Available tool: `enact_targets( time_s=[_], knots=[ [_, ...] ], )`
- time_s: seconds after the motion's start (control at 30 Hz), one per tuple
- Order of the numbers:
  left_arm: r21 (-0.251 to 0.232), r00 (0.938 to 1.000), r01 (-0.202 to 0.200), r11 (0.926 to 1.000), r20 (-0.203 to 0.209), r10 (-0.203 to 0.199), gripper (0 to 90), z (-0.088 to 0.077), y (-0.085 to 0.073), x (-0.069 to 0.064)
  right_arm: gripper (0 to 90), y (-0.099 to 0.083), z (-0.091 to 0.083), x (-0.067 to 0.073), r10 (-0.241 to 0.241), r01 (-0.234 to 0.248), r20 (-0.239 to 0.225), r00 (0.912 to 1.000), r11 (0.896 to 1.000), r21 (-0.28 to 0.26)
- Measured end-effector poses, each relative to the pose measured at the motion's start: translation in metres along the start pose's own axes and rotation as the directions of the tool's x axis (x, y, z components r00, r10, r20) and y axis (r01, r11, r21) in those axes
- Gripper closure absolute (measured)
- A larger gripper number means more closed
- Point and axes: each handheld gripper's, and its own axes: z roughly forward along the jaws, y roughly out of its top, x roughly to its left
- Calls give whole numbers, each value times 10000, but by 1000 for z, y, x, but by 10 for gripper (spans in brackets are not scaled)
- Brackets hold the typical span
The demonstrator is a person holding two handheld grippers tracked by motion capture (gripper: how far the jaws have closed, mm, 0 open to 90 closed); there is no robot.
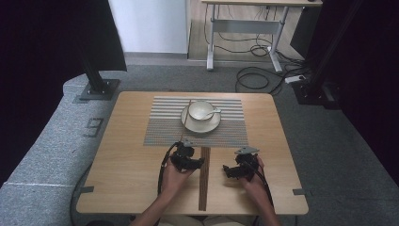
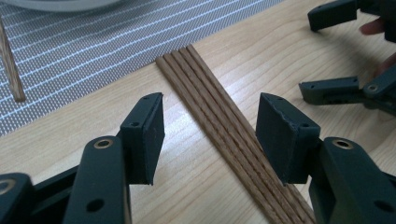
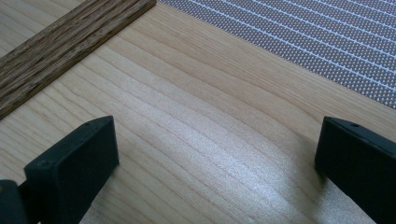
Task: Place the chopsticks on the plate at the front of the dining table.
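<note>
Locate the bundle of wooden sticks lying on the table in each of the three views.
High view: the wooden sticks lie lengthwise at bottom centre, between the left gripper and the right gripper.
Left gripper view: they run from upper centre to lower right, between its open jaws.
Right gripper view: top-left corner, running diagonally.
Shared landmark: the striped placemat beyond the sticks' far end.
</note>
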Motion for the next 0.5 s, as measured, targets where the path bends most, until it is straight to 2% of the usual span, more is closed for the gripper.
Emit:
enact_targets(
  time_s=[0.5],
  knots=[
    [407,9999,-149,9991,60,147,447,12,-19,-8,0,0,0,0,5,-5,-7,10000,10000,-4]
  ],
)
